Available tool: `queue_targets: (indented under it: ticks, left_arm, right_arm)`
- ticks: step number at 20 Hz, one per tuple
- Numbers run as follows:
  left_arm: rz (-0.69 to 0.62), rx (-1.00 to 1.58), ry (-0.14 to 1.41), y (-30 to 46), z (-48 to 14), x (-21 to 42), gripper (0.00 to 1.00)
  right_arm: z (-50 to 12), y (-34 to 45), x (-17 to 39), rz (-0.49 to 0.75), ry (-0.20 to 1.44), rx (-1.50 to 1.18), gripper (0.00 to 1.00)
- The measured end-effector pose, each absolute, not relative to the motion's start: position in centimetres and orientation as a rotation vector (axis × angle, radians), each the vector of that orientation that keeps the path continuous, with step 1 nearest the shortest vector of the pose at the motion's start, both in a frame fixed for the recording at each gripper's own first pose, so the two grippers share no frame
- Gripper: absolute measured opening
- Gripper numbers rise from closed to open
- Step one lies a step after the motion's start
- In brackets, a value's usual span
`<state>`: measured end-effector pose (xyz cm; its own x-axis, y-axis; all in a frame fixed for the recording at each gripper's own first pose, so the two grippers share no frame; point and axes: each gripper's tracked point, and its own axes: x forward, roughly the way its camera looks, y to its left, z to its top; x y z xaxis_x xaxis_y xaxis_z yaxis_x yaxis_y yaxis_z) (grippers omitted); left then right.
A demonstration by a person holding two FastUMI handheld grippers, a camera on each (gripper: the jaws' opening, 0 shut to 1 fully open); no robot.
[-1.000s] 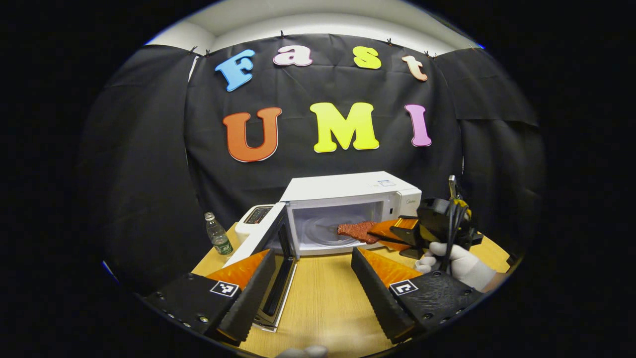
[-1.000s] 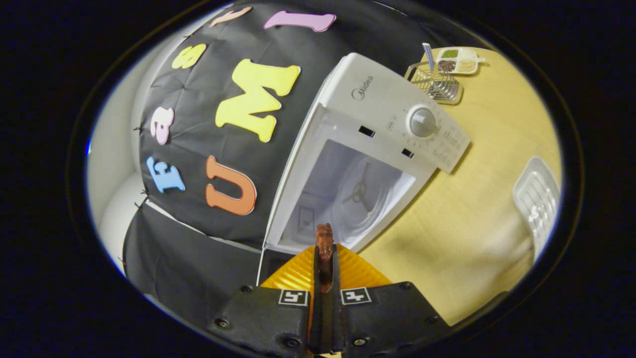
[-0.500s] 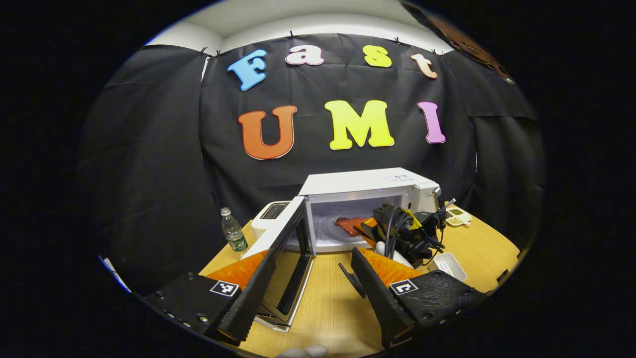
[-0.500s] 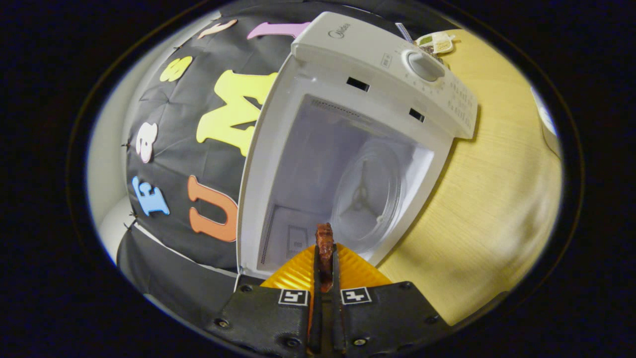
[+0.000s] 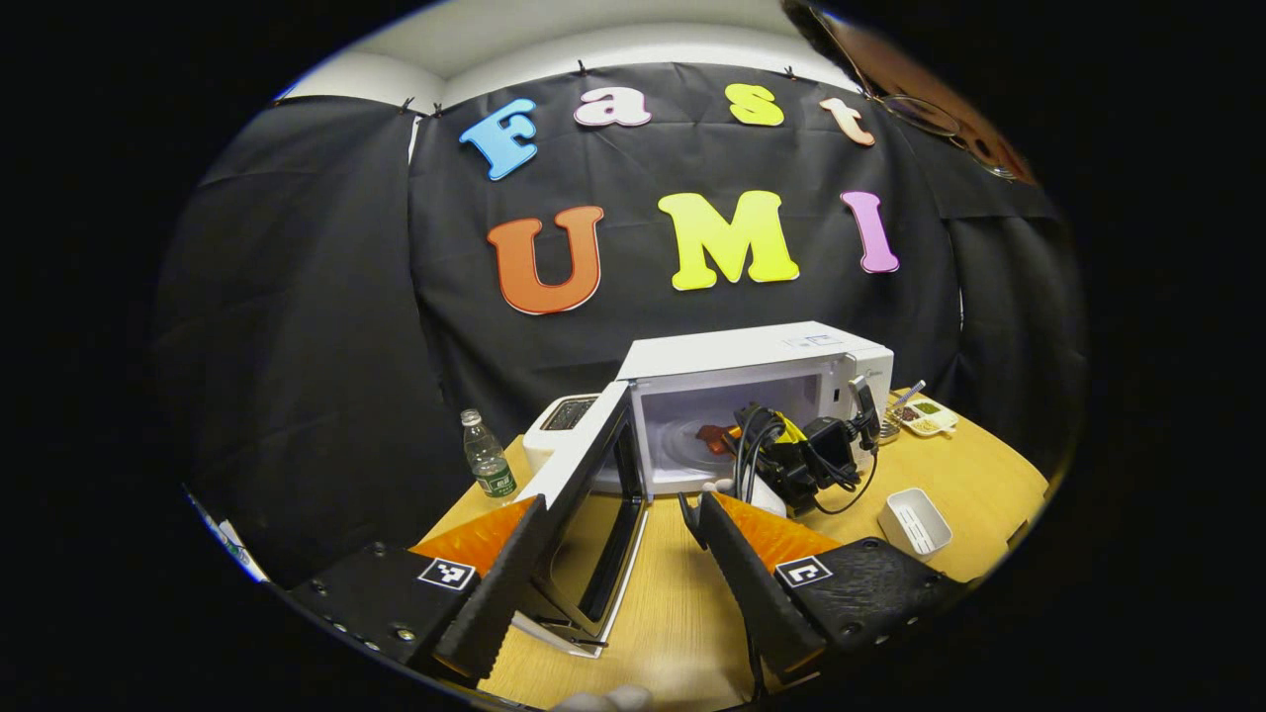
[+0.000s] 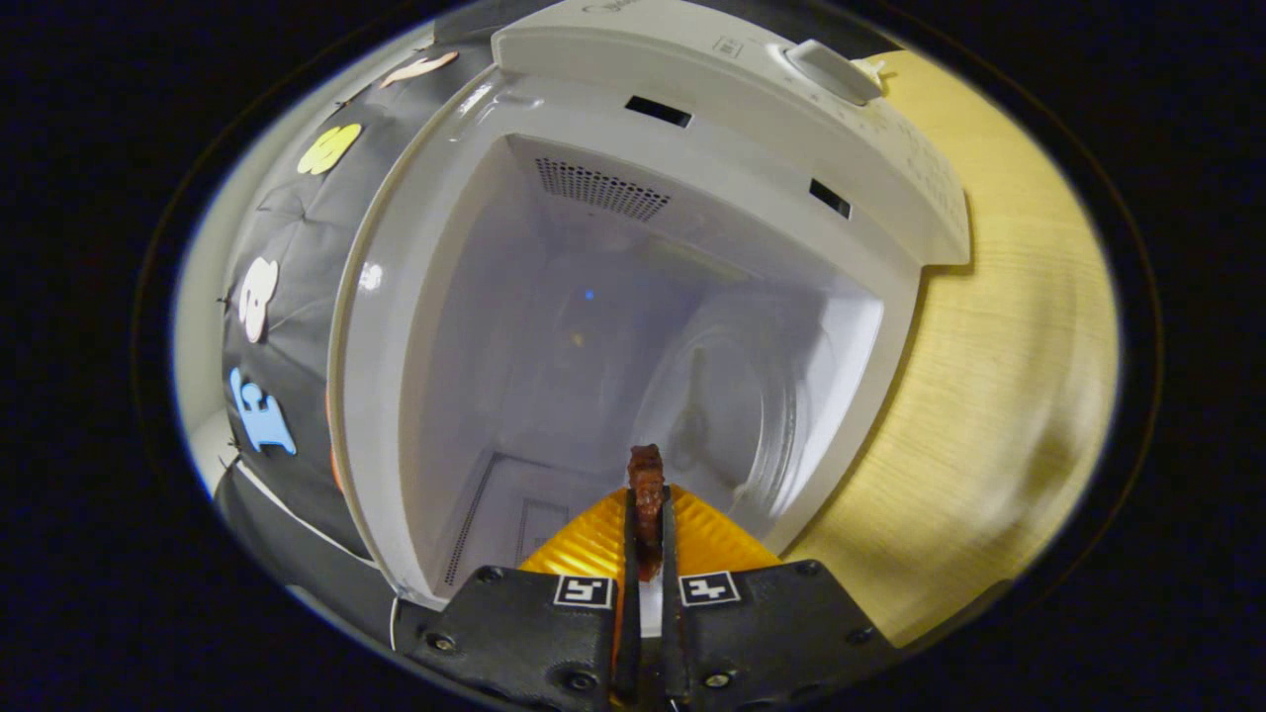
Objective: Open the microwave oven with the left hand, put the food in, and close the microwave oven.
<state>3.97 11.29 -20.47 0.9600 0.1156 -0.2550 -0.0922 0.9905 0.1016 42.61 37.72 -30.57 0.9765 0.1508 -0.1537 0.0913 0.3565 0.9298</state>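
Left gripper view: left gripper (image 5: pixel 613 574), jaws held apart, nothing clamped, above desk (image 5: pixel 673 613). Microwave oven (image 5: pixel 762 396) w/ door (image 5: pixel 584 494) swung open. Right gripper (image 5: pixel 791 455) seen at cavity mouth. Water bottle (image 5: pixel 487 467), white tray (image 5: pixel 915 521) noted.

Right gripper view: right gripper (image 6: pixel 645 539), jaws clamped on brown food piece (image 6: pixel 646 494), held inside cavity, nr glass turntable (image 6: pixel 732 415).

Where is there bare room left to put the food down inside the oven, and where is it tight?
The glass turntable in the microwave cavity lies bare ahead of the food clamped in the right gripper. On the table, bare wood runs between the open door and the white tray. The oven mouth is crowded with that gripper and its cables.
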Motion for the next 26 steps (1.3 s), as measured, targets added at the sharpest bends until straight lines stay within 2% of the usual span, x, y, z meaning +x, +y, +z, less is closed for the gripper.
queue_targets:
  ticks: [3, 4, 5, 6, 7, 8, 9, 10, 13, 14, 15, 17, 19, 23, 24, 26]
  left_arm:
    - [0.117, 0.112, 0.244, 12.0, -19.8, 4.4, 0.94]
    - [0.119, 0.111, 0.242, 11.9, -19.8, 4.4, 0.94]
    - [0.118, 0.108, 0.245, 12.0, -19.8, 4.5, 0.94]
    - [0.12, 0.107, 0.244, 12.1, -19.9, 4.6, 0.94]
    - [0.121, 0.105, 0.246, 12.1, -20.0, 4.6, 0.94]
    - [0.122, 0.101, 0.247, 12.2, -20.0, 4.5, 0.94]
    - [0.127, 0.106, 0.244, 12.2, -20.2, 4.4, 0.94]
    - [0.135, 0.115, 0.234, 12.5, -20.1, 4.3, 0.94]
    - [0.132, 0.123, 0.246, 12.2, -20.8, 4.2, 0.94]
    - [0.131, 0.126, 0.251, 12.0, -21.1, 4.2, 0.94]
    - [0.13, 0.125, 0.252, 11.9, -21.2, 4.0, 0.94]
    - [0.139, 0.124, 0.247, 11.9, -21.0, 3.9, 0.94]
    - [0.139, 0.119, 0.226, 11.5, -20.4, 4.0, 0.94]
    - [0.145, 0.114, 0.219, 11.6, -20.3, 3.7, 0.94]
    - [0.151, 0.109, 0.216, 11.8, -20.2, 3.7, 0.94]
    - [0.16, 0.096, 0.21, 12.1, -19.9, 3.7, 0.94]
  right_arm:
    - [-31.3, 38.0, 43.7, 0.032, 0.245, 1.117, 0.03]
    - [-32.0, 37.9, 43.8, 0.017, 0.255, 1.081, 0.13]
    - [-32.1, 37.6, 43.9, 0.009, 0.245, 1.064, 0.14]
    - [-32.5, 37.7, 43.9, 0.002, 0.26, 1.02, 0.07]
    - [-32.9, 38.0, 44.3, -0.017, 0.275, 0.95, 0.17]
    - [-32.9, 37.9, 44.3, -0.019, 0.267, 0.898, 0.22]
    - [-32.9, 37.8, 44.3, -0.015, 0.269, 0.864, 0.12]
    - [-33.0, 37.5, 44.4, -0.017, 0.269, 0.831, 0.28]
    - [-33.2, 36.7, 44.4, -0.015, 0.256, 0.675, 0.31]
    - [-33.2, 36.8, 44.4, -0.01, 0.249, 0.634, 0.27]
    - [-33.3, 36.7, 44.4, -0.004, 0.257, 0.623, 0.3]
    - [-33.3, 36.7, 44.0, 0.008, 0.26, 0.621, 0.51]
    - [-32.6, 35.8, 43.3, -0.012, 0.24, 0.572, 0.57]
    - [-30.4, 35.2, 42.3, 0.012, 0.202, 0.486, 1.0]
    - [-29.7, 35.0, 42.1, 0.017, 0.197, 0.48, 0.91]
    - [-28.3, 34.8, 41.1, 0.041, 0.201, 0.477, 0.91]
